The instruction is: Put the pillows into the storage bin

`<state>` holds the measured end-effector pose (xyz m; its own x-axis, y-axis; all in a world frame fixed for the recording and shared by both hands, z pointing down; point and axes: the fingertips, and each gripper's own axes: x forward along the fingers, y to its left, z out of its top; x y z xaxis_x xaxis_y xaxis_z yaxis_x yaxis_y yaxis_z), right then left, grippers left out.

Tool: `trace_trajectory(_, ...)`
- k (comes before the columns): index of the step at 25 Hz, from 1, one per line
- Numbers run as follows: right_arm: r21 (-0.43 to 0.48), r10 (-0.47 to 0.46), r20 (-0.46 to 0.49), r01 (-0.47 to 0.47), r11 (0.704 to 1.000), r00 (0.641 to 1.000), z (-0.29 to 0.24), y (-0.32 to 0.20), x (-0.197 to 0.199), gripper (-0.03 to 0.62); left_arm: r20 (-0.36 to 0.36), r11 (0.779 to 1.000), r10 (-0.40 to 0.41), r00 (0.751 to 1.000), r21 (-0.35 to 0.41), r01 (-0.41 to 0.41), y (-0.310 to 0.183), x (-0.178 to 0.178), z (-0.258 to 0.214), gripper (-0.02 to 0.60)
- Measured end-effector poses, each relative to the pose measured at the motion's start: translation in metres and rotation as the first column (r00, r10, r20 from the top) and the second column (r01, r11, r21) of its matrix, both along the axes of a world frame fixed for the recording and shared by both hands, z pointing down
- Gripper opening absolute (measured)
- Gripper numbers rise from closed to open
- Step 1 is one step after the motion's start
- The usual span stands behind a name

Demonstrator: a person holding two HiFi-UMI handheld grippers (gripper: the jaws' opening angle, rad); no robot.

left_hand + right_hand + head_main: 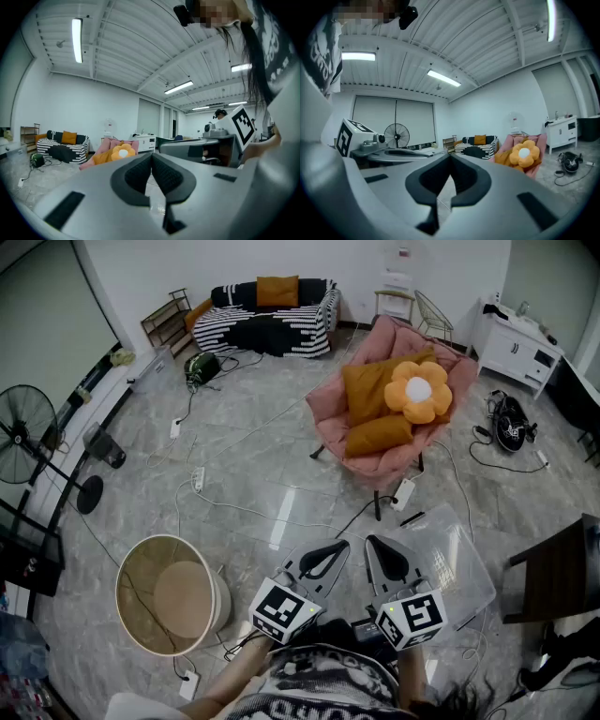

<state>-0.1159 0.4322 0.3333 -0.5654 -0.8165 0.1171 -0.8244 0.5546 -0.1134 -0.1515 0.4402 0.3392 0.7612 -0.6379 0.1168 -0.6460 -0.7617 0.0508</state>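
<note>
A pink chair in the middle of the room holds two orange pillows and a yellow flower pillow. The flower pillow shows far off in the left gripper view, and again in the right gripper view. A clear plastic storage bin lies on the floor near me, just right of my grippers. My left gripper and right gripper are held side by side close to my body, both shut with nothing between their jaws. The same shut jaws show on my left gripper and my right gripper.
A round beige basket stands at my left. Cables and power strips cross the floor. A striped sofa with an orange cushion is at the back, a fan at the left, a white cabinet and a dark table at the right.
</note>
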Motion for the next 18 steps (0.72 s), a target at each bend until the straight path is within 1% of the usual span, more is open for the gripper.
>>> trace_trajectory(8,-0.016,0.007,0.027,-0.007,1.0,1.0,0.002,0.001,0.008,-0.002,-0.007,0.999,-0.036,0.999,-0.027,0.036,0.0,-0.006,0.001,0.012)
trace_trajectory(13,-0.03,0.005,0.026,-0.004,1.0,1.0,0.007,0.007,0.012,-0.002,-0.047,0.996,-0.06,0.997,-0.068,0.057,0.002,-0.012,0.007,0.012)
trace_trajectory(15,-0.046,0.009,0.021,-0.008,0.999,1.0,0.013,0.005,0.016,-0.002,-0.041,0.995,-0.072,0.997,-0.078,0.068,-0.004,-0.013,0.01,0.012)
trace_trajectory(18,-0.061,0.021,0.032,-0.019,0.998,0.999,0.017,0.001,0.025,-0.002,-0.015,0.995,-0.082,0.997,-0.058,0.081,-0.013,-0.01,0.008,0.012)
